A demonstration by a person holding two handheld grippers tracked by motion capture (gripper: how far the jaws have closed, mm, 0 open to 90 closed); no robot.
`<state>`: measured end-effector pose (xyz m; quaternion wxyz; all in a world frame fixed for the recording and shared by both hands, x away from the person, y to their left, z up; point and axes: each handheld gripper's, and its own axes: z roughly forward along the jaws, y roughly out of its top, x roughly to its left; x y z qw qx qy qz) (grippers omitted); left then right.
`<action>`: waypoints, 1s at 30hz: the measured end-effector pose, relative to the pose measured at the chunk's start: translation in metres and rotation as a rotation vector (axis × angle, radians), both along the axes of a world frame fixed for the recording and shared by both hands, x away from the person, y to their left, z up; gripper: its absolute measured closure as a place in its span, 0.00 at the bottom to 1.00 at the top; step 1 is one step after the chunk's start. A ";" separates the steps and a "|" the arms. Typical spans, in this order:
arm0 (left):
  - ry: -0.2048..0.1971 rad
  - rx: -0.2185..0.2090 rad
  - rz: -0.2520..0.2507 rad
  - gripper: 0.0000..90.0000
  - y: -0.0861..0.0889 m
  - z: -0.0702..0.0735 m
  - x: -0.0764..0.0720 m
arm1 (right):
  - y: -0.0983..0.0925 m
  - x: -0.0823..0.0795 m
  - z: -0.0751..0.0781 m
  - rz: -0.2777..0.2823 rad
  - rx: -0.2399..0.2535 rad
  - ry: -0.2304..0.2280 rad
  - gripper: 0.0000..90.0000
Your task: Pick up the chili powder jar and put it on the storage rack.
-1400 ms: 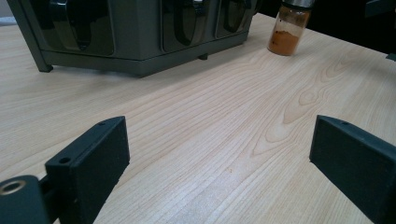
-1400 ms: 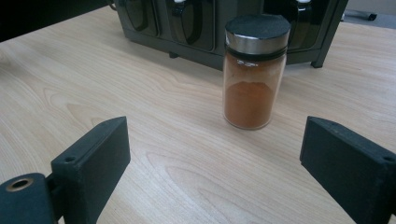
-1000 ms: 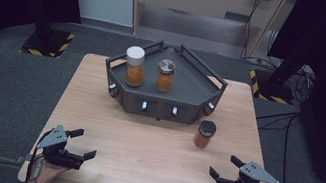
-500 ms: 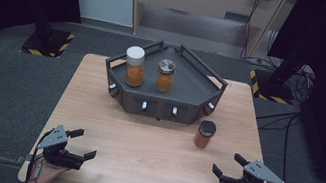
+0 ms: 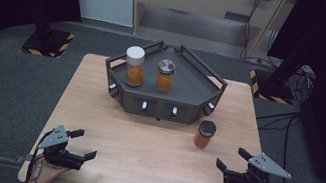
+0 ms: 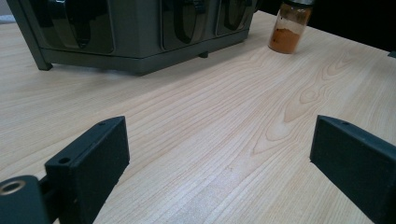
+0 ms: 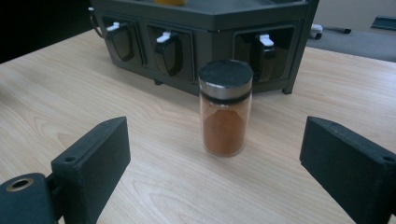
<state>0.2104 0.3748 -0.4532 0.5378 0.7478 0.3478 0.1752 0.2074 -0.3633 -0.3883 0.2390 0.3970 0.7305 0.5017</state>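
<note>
While the right hand-held gripper (image 7: 215, 154) gapes toward the black-lidded jar (image 7: 225, 107), the high view shows 2 racked jars (image 5: 135, 66); the left hand-held gripper (image 5: 79, 144) gapes too.

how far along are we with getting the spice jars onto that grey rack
Two jars already stand on the rack: the white-lidded jar and the silver-lidded jar. The black-lidded jar stands on the table in front of it, centred between the right claw's open jaws but not gripped. The left claw is open, holding nothing. Likely left: grasp that jar and place it.

Left tool (image 6: 219, 154), jaws wide apart above the wooden counter (image 6: 224, 116). Beyond: dark rack (image 6: 135, 32); spice jar (image 6: 289, 25) at upper right.
</note>
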 end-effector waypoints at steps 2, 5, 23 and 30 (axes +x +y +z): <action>-0.002 0.000 0.002 0.04 0.000 0.000 0.000 | 0.001 0.001 0.001 0.001 -0.004 -0.001 0.09; -0.002 -0.003 0.003 0.04 0.001 0.000 0.000 | 0.002 0.007 0.006 0.007 -0.014 0.005 0.09; -0.002 0.001 0.000 0.04 0.000 0.000 -0.001 | 0.019 0.044 0.021 0.032 -0.043 0.035 0.10; -0.002 0.002 0.000 0.04 0.000 0.000 -0.001 | 0.030 0.060 0.022 0.035 -0.059 0.051 0.10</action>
